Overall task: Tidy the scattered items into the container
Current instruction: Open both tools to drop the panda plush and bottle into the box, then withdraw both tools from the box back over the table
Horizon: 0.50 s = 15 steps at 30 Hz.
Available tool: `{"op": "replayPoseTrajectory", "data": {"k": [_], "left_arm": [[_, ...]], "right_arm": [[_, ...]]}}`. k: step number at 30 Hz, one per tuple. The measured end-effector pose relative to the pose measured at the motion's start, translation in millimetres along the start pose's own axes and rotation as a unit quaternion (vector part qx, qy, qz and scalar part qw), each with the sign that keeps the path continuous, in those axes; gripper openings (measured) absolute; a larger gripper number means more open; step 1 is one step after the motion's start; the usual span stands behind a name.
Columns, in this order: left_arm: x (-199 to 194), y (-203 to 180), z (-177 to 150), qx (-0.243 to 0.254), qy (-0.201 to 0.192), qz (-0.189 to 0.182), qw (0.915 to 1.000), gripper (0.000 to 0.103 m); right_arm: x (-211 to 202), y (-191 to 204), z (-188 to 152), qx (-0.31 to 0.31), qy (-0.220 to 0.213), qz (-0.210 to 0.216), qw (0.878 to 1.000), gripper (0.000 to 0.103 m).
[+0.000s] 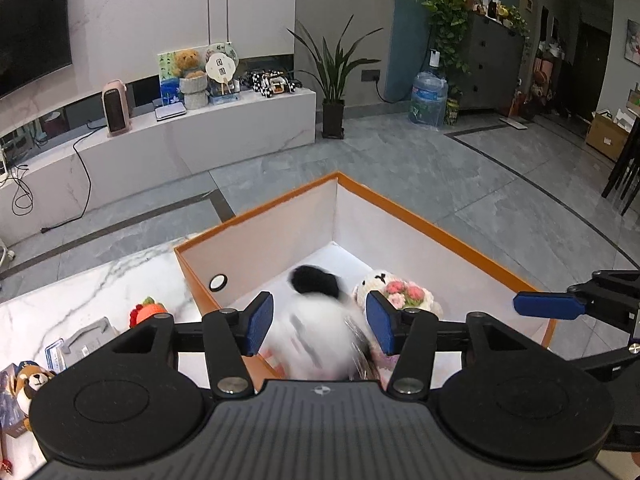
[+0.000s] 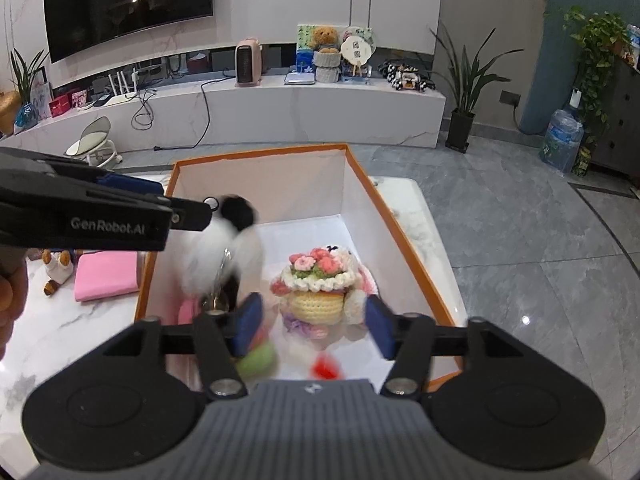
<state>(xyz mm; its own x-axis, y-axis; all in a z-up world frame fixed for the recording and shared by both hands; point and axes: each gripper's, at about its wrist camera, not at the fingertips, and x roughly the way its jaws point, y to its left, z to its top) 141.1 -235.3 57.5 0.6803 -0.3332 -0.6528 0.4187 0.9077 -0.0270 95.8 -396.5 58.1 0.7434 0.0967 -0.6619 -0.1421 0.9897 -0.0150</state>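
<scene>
The orange box (image 1: 420,216) (image 2: 260,154) with white inner walls stands on the marble table. A crochet flower basket (image 1: 400,294) (image 2: 318,284) lies inside it. My left gripper (image 1: 320,326) hangs open over the box's left part. A blurred white and black fluffy toy (image 1: 316,320) (image 2: 228,248) sits loose between and below its blue pads. My right gripper (image 2: 314,330) is open over the box's near end. Under it are a blurred green thing (image 2: 258,360) and a blurred red thing (image 2: 326,366), inside the box and free of the pads. Its blue finger (image 1: 544,306) shows at the right of the left wrist view.
Left of the box on the marble table (image 2: 80,320) lie a pink cloth (image 2: 108,274), a small plush (image 2: 58,268), a red crochet piece (image 1: 146,310), a grey packet (image 1: 86,340) and a plush bear (image 1: 30,384). A hand (image 2: 10,292) holds the left gripper. Grey floor lies beyond.
</scene>
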Motion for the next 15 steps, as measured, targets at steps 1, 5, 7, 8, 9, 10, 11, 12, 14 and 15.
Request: {"op": "replayPoseTrajectory", "data": {"k": [1, 5, 7, 8, 9, 10, 11, 12, 14, 15], "left_arm": [[-0.1, 0.1, 0.1, 0.000, 0.000, 0.001, 1.0000, 0.060], [-0.1, 0.1, -1.5, -0.002, 0.001, 0.002, 1.0000, 0.060], [0.3, 0.0, -2.5, -0.003, 0.003, 0.002, 1.0000, 0.060], [0.4, 0.1, -2.6, -0.003, 0.004, 0.002, 1.0000, 0.060], [0.2, 0.3, -2.4, -0.003, 0.004, 0.002, 1.0000, 0.060], [-0.2, 0.5, -2.2, -0.004, 0.004, 0.003, 1.0000, 0.060], [-0.7, 0.8, -1.9, -0.004, 0.003, 0.003, 1.0000, 0.060], [-1.2, 1.0, -1.5, -0.004, 0.003, 0.004, 1.0000, 0.060], [-2.4, 1.9, -0.8, -0.005, 0.002, 0.005, 1.0000, 0.060], [-3.0, 2.6, -0.6, -0.005, 0.001, 0.006, 1.0000, 0.060]], "right_arm": [[0.1, -0.1, -0.2, 0.001, 0.000, 0.001, 1.000, 0.063], [0.6, 0.9, -0.4, 0.000, 0.000, 0.002, 1.000, 0.063], [0.0, 1.2, -0.8, 0.000, 0.000, 0.002, 1.000, 0.063], [-0.3, 1.4, -0.7, 0.000, -0.001, 0.001, 1.000, 0.063], [-0.7, 1.8, -0.9, 0.000, -0.001, 0.001, 1.000, 0.063], [-0.9, 2.3, -1.0, 0.000, -0.001, 0.001, 1.000, 0.063], [-1.1, 2.7, -0.9, -0.001, -0.001, 0.000, 1.000, 0.063], [-0.9, 2.6, -0.4, -0.001, -0.001, 0.000, 1.000, 0.063], [-0.3, 2.2, 1.2, -0.001, -0.001, 0.000, 1.000, 0.063], [-0.8, 2.5, 1.6, -0.001, -0.002, 0.000, 1.000, 0.063]]}}
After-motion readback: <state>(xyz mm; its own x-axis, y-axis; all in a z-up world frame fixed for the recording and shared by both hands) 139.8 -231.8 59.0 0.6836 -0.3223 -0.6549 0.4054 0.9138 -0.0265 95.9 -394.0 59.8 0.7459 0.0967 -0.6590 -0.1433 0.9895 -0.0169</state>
